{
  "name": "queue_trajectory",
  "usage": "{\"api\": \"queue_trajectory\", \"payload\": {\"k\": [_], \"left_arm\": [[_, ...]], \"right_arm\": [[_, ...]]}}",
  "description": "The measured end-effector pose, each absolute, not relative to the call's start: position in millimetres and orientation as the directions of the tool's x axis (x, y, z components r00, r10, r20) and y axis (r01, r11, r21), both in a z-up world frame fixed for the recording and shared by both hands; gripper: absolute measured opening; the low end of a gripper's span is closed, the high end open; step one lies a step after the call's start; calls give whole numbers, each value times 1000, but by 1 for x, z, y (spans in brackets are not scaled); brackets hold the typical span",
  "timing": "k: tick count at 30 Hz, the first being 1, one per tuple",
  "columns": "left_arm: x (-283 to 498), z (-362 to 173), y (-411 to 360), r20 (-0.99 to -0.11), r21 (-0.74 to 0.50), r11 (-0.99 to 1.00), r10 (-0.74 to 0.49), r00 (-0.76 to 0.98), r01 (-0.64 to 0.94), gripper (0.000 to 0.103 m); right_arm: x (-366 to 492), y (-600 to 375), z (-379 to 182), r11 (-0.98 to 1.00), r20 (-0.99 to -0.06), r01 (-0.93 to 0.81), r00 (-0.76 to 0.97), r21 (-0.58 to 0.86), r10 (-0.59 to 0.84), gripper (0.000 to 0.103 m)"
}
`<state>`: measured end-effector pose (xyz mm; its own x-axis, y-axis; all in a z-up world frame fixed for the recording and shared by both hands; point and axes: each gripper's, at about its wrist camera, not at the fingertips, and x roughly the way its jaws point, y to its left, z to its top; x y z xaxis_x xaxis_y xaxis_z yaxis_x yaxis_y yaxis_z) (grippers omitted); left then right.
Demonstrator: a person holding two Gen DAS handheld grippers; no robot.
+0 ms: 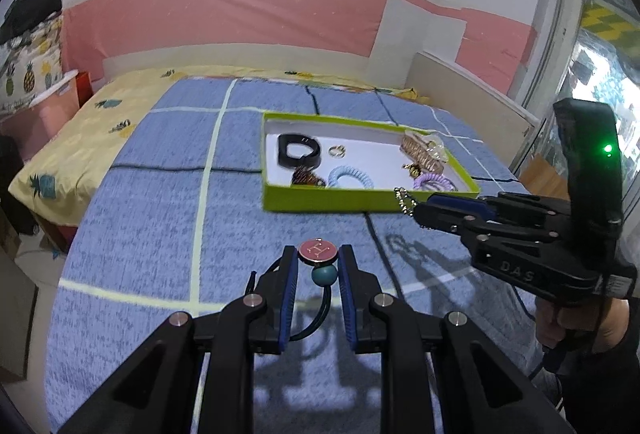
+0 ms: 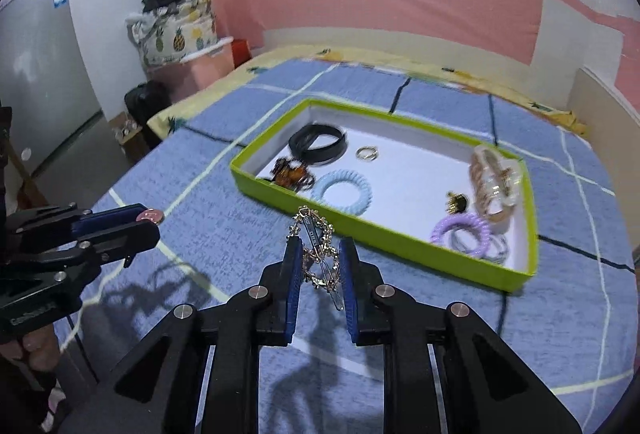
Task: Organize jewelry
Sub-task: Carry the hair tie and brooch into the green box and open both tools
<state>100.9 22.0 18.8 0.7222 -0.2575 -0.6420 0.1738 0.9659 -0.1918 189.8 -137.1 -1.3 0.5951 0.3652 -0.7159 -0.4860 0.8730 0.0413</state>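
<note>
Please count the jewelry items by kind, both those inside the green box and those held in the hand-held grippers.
Coil hair ties: 2 (blue, purple)
Black band: 1
Rings: 1
Hair claws: 2 (brown, beige)
Small gold-black piece: 1
Gold hair clip: 1
Pink-disc hair tie: 1
Total: 9

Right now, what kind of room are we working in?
Most likely a bedroom at home: the work surface is a bed with a blue checked blanket over a pineapple-print sheet, a pineapple-print storage bag stands in the corner, and the green tray holds jewelry.
</note>
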Motion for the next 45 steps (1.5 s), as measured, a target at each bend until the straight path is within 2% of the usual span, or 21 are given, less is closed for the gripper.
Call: {"api": "queue_trajectory", "payload": {"k": [11, 20, 31, 45], "left_arm": [[135, 47, -2, -604, -139, 960, -277, 747, 244, 21], [183, 52, -5, -589, -151, 948, -313, 745, 279, 21], [252, 20, -3, -658, -143, 957, -282, 698, 252, 21], [272, -6, -7, -719, -132, 959, -266, 642, 250, 21]], "right_arm": [[214, -163, 24, 895, -671, -442, 648, 53, 360, 19], [256, -166, 17, 911, -685, -409, 647, 58, 335, 19], [308, -152, -16, 923, -752, -382, 593, 52, 288, 19], [326, -143, -44, 926, -812, -376, 534, 23, 237, 20]]}}
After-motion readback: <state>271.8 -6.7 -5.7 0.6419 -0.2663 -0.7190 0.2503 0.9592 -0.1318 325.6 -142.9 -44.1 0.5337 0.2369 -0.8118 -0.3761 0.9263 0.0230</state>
